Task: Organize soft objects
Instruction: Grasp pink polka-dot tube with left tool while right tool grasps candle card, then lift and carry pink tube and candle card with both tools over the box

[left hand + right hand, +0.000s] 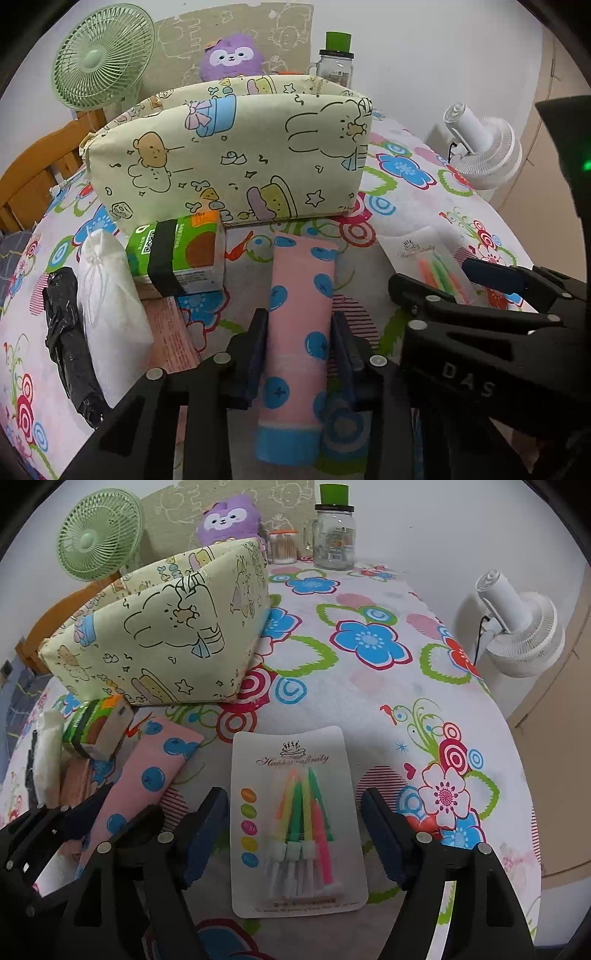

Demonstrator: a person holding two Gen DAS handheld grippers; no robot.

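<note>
Hard to read the small print on the green carton point(177, 254), and the black bag point(70, 343) by the white pouch point(110, 295) is just a crumpled lump. The fabric storage box point(229, 155) hides most of the purple plush point(231, 57). The left gripper point(299, 358) has its jaws pinched onto the pink blueberry tube point(299, 314), lying on the desk point(369, 701) before the box. The right gripper point(295, 834) jaws stand wide, straddling the candle pack point(295, 823) without touching it.

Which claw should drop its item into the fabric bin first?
Left. The left claw already clamps the pink tube, facing the fabric bin; the right claw only straddles the candle pack, open.
</note>
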